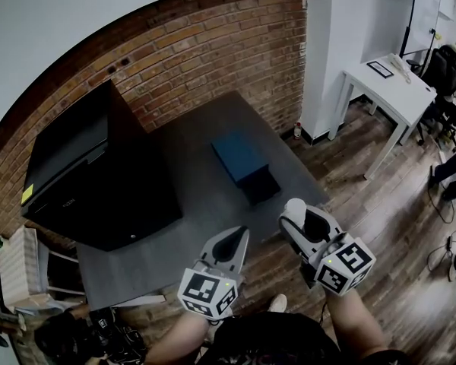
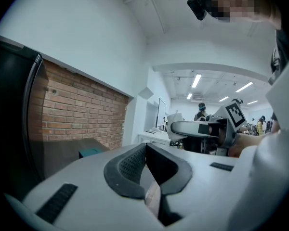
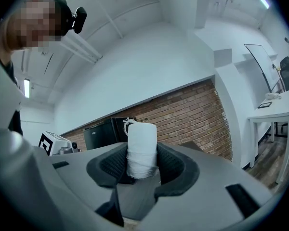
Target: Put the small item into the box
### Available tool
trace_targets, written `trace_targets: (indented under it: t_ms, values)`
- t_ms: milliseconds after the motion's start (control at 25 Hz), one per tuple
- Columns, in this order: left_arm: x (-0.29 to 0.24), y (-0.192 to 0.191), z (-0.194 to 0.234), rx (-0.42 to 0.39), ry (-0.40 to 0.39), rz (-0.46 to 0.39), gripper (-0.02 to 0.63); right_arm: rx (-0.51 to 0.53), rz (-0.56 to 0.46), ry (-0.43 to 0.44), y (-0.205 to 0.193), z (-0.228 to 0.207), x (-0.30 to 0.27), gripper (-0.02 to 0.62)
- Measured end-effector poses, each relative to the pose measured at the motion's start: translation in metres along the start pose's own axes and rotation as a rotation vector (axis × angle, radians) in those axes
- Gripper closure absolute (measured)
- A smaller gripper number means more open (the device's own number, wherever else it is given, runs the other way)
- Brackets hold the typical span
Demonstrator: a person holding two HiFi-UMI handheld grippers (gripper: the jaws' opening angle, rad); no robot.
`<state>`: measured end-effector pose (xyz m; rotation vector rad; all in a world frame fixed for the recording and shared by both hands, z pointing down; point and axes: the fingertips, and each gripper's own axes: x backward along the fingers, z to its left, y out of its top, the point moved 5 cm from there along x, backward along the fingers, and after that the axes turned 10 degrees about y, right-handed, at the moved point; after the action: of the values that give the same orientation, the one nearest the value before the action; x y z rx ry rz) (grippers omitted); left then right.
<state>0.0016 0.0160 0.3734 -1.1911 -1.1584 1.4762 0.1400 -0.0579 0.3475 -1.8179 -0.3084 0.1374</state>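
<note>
A small white wrapped roll (image 3: 141, 150) stands upright between the jaws of my right gripper (image 3: 142, 170), which is shut on it. In the head view the right gripper (image 1: 295, 213) is held above the near right corner of the dark grey table (image 1: 190, 196), with the roll (image 1: 294, 204) at its tip. The blue box (image 1: 242, 158) sits on the table beyond both grippers; it shows small and far off (image 2: 91, 152) in the left gripper view. My left gripper (image 1: 234, 242) hovers at the table's near edge, its jaws (image 2: 145, 150) shut with nothing in them.
A big black cabinet-like unit (image 1: 91, 169) fills the table's left part. Behind the table is a brick wall (image 1: 213, 48). A white desk (image 1: 387, 86) and a chair (image 1: 447, 71) stand to the right on the wood floor. A pale crate (image 1: 19, 268) sits at lower left.
</note>
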Motion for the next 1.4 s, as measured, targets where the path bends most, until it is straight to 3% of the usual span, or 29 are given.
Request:
trace_targets:
  t_ms: [680, 960, 1400]
  values:
    - [-0.017, -0.003, -0.015, -0.025, 0.066, 0.034, 0.572, -0.057, 0.013, 0.053, -0.008, -0.031, 0.008, 0.405]
    - [-0.029, -0.011, 0.016, -0.034, 0.086, 0.042, 0.572, -0.085, 0.035, 0.047, -0.019, -0.047, -0.023, 0.404]
    - [-0.085, -0.016, 0.069, -0.017, 0.046, 0.021, 0.572, -0.037, 0.112, -0.013, -0.025, -0.092, -0.079, 0.405]
